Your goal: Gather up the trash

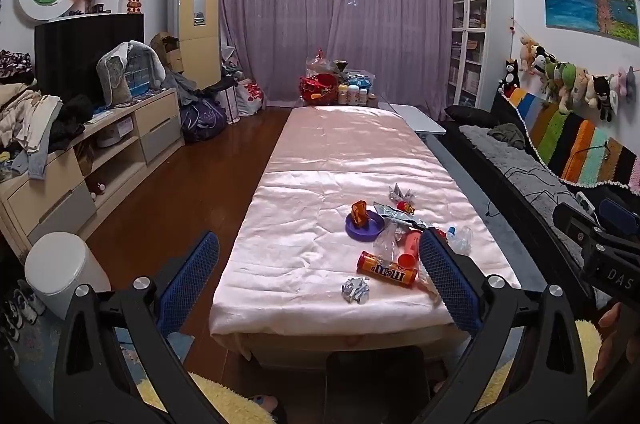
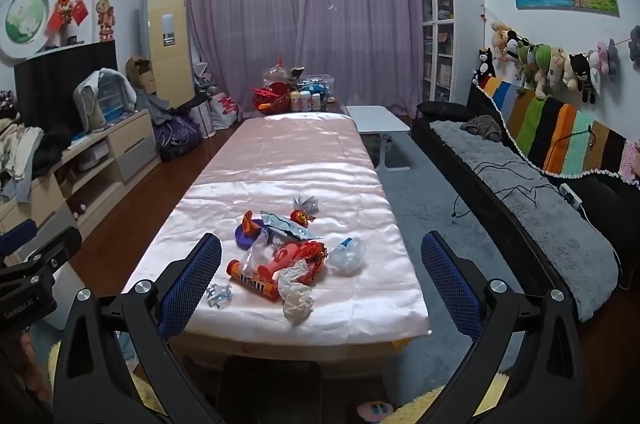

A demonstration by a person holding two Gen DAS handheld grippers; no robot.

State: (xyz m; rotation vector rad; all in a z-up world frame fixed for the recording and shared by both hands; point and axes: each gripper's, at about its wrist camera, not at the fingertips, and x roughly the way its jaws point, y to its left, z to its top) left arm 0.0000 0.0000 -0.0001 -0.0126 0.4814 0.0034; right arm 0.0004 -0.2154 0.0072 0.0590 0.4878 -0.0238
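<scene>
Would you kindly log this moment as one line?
left gripper open | right gripper open | trash pile on table untouched

Left gripper spread wide, right gripper likewise

Both grippers, the left gripper and right gripper, have black angular frames, round silver screws and blue mesh-textured finger pads. Bare fingers show.

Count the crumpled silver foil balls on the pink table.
1 for sure: the foil ball near the front edge, left of the M&M's tube. The farther silver pieces look like flat wrappers; the pile may hide more.
</scene>
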